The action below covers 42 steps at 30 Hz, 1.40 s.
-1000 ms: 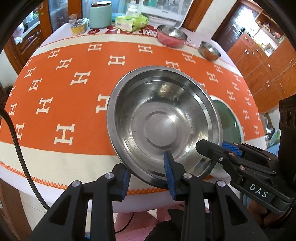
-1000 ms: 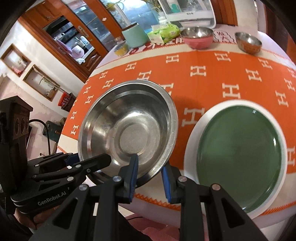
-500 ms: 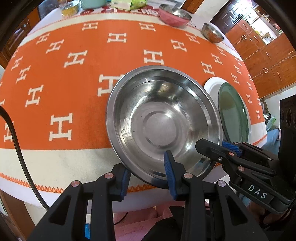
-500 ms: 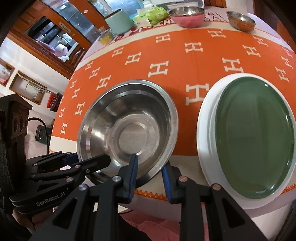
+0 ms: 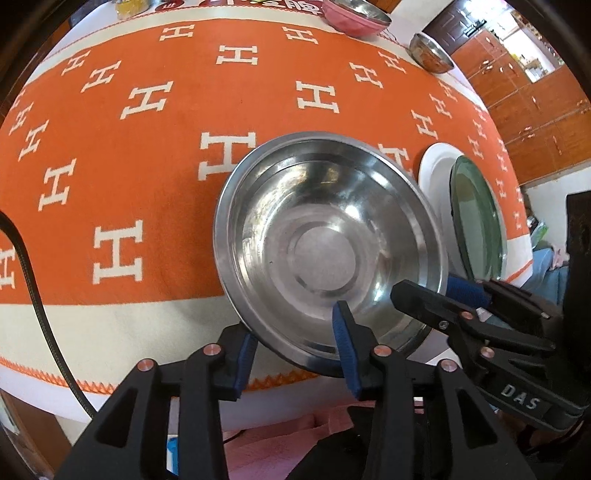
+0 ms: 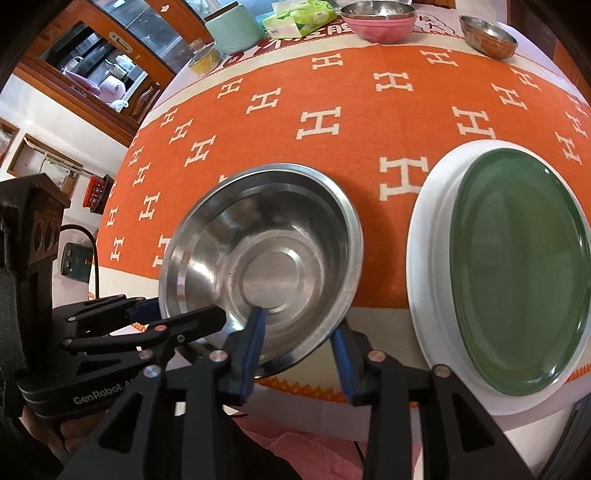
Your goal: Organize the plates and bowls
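Since the earlier frame both grippers have carried the steel bowl (image 5: 328, 251) further over the counter (image 5: 110, 110). Left gripper (image 5: 295, 354) and right gripper (image 6: 295, 343) jaws each clamp its near rim, sharing the load at lower centre.

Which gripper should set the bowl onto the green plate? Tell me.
Probably right. The right gripper grips the bowl rim on the side nearest the green plate; the left gripper holds the far side.

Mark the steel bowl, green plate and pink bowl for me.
steel bowl (image 5: 325, 254), left wrist view, flat inner base.
green plate (image 6: 517, 273), right wrist view, centre of face.
pink bowl (image 6: 382, 26), right wrist view, outer wall.
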Available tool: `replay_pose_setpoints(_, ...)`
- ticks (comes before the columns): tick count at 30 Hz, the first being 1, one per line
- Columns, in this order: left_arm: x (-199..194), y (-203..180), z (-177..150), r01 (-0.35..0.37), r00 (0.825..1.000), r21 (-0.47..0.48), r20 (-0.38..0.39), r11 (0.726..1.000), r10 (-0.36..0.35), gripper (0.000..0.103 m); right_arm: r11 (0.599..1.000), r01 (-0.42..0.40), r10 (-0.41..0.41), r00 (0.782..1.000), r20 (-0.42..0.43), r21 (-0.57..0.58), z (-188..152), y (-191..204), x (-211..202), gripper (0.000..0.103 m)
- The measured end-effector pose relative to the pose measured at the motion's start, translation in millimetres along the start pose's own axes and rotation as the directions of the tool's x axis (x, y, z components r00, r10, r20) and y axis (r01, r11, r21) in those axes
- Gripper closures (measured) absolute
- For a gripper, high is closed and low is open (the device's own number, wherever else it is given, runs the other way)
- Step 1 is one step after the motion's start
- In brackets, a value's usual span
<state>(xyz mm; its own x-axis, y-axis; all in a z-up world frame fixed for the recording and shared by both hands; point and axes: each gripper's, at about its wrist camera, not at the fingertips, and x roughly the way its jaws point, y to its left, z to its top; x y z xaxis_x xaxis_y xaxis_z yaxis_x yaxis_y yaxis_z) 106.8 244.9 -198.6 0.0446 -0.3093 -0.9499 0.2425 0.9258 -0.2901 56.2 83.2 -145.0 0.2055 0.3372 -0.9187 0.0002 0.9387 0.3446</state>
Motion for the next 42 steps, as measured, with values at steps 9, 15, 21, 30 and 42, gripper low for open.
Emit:
replay_pose_setpoints(9,-5,-1,1,-0.021,1.0,0.028,-0.012,0.999,0.021,0.044,0.999,0.045,-0.045,0.998,0.033,0.002,4,-5,-8,0.057)
replay_pose_setpoints(15,-23,-3,8,-0.05,0.998,0.057,0.031,0.997,0.048,0.037,0.998,0.066,-0.065,0.994,0.082,-0.015,10,-8,-21,0.053)
replay_pose_setpoints(21,-44,-1,25,-0.068,0.995,0.039,0.074,0.997,0.064,0.036,0.996,0.081,-0.077,0.991,0.111,-0.031,17,-14,-31,0.053)
replay_pose_setpoints(30,-75,-29,61,-0.135,0.983,0.094,0.135,0.986,0.121,0.031,0.987,0.148,-0.136,0.977,0.162,-0.064,40,-39,-57,0.053)
replay_pose_setpoints(42,-113,-85,138,-0.218,0.953,0.154,0.246,0.964,0.176,0.03,0.979,0.188,-0.168,0.962,0.214,-0.077,96,-94,-104,0.053)
